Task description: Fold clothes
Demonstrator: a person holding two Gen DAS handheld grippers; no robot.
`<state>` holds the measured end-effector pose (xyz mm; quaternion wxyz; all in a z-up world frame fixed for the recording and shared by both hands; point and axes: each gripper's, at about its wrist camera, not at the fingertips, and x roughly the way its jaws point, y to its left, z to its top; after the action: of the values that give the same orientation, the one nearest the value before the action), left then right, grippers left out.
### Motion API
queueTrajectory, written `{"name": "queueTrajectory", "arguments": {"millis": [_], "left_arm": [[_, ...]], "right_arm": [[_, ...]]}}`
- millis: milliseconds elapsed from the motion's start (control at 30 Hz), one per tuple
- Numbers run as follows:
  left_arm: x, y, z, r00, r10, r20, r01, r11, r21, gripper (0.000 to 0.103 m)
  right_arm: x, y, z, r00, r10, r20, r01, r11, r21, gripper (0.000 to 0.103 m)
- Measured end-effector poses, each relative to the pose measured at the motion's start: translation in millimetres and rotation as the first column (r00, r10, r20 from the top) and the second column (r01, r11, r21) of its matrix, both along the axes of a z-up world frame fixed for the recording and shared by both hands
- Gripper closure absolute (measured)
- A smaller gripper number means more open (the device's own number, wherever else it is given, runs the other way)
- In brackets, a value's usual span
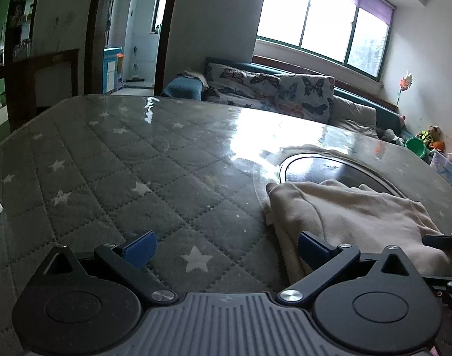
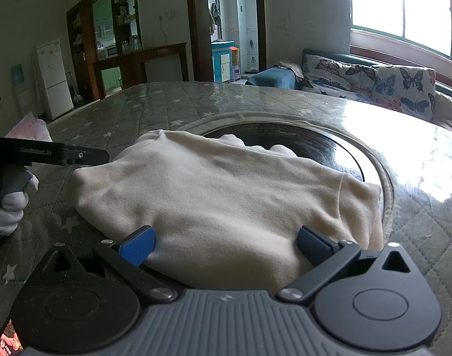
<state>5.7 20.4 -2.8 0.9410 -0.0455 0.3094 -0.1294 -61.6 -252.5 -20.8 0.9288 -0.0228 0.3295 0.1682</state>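
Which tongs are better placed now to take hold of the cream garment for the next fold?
Probably the right tongs: they are open directly over the cream garment. The left tongs, also open, face mostly bare table, with the garment toward their right side.

Cream garment (image 1: 359, 216) cut off at right frame edge; near hem hidden behind right gripper (image 2: 226, 247) body.

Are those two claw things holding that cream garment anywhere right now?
No. Both the left gripper and right gripper stand wide open; the cream garment lies loose on the table.
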Motion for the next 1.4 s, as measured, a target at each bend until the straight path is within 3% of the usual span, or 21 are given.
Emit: {"name": "queueTrajectory", "arguments": {"millis": [1400], "left_arm": [[0.5,-3.7,1.3,1.000,0.006,-0.014,-0.005,1.000,0.021,0.000]], "right_arm": [[0.0,-1.5,0.6,1.000,0.001,-0.001,-0.001,1.000,0.001,0.000]]}}
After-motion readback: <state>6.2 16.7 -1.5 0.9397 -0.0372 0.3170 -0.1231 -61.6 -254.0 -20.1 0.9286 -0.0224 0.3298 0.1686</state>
